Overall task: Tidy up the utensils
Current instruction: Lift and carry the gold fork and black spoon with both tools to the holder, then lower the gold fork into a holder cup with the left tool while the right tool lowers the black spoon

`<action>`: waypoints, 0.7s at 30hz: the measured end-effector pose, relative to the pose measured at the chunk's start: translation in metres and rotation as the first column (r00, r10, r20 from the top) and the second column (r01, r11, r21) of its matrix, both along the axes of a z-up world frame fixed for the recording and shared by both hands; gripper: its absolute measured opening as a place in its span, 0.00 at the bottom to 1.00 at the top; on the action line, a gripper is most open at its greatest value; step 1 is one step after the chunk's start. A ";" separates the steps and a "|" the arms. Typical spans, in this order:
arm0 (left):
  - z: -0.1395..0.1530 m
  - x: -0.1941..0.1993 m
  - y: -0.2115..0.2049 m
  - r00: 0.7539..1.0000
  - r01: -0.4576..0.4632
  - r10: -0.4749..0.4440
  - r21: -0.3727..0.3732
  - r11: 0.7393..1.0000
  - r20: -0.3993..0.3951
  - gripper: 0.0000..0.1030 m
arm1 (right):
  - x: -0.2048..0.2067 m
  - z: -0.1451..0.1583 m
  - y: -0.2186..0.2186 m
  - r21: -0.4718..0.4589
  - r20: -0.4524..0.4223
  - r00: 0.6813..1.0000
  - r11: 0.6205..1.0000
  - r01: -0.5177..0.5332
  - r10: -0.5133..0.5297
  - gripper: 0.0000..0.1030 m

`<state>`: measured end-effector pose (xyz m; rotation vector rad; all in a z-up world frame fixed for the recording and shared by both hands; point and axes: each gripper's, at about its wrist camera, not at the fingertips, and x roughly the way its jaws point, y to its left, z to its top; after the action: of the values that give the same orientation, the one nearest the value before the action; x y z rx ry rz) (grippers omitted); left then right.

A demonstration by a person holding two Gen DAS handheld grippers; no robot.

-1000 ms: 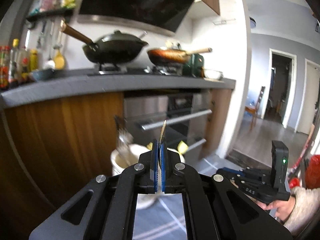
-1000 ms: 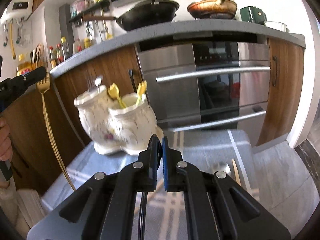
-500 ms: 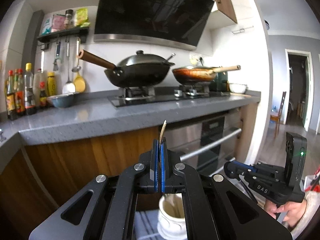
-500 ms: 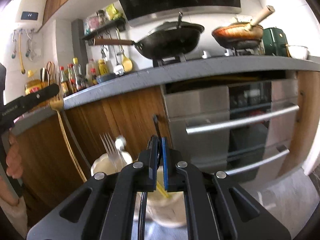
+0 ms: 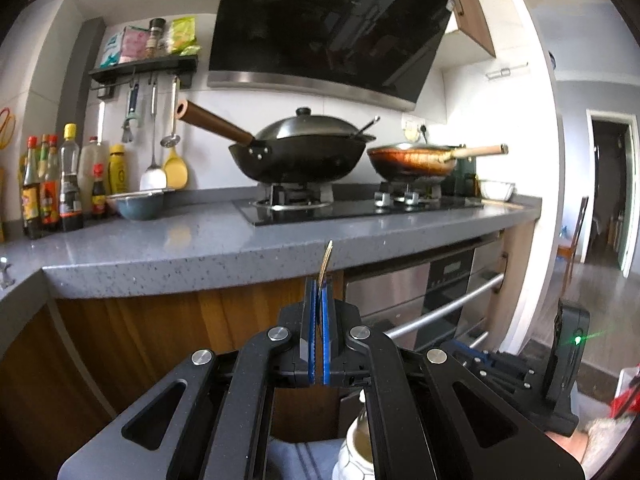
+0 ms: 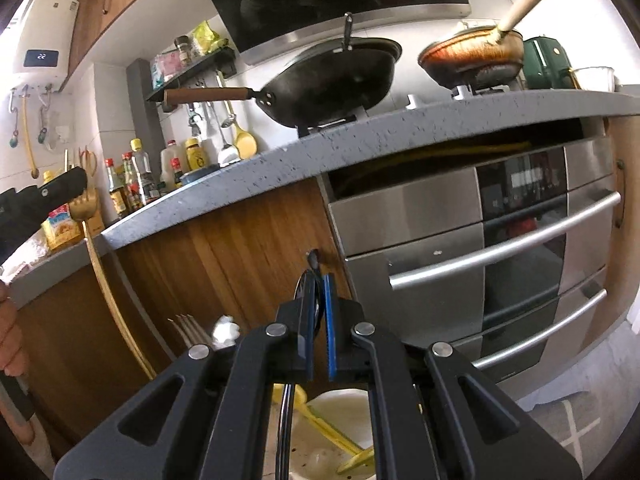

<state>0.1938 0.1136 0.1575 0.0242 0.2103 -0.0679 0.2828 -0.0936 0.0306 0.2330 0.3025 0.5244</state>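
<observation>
My left gripper is shut on a gold fork, whose head stands edge-on above the blue pads. From the right wrist view the same gold fork shows its tines up and its long handle hanging down at the left. My right gripper is shut on a black utensil, its thin handle hanging below the jaws. A white ceramic utensil holder sits low beneath both grippers and holds yellow utensils and a silver fork. The left wrist view shows only the holder's top.
A grey countertop runs ahead, carrying a black wok, a frying pan, sauce bottles and a bowl. Below are wood cabinet fronts and a steel oven. The person's hand is at the left edge.
Both grippers have risen and tipped upward with their utensils still held. The holder has slid to the bottom of both views, and the countertop and pans now fill them.
</observation>
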 end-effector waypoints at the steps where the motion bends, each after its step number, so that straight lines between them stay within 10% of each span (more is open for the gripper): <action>1: -0.005 0.001 -0.002 1.000 0.002 -0.002 0.003 1.000 -0.008 0.03 | 0.001 -0.003 0.000 -0.007 0.005 1.000 1.000 0.014 -0.014 0.04; 21: -0.050 0.003 -0.027 0.996 0.038 -0.032 0.063 0.997 -0.086 0.03 | -0.008 -0.033 0.012 -0.169 0.136 0.985 0.978 0.124 -0.101 0.04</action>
<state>0.1972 0.0865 0.1073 0.0892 0.2967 -0.0971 0.2743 -0.0815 -0.0029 0.0438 0.2090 0.3952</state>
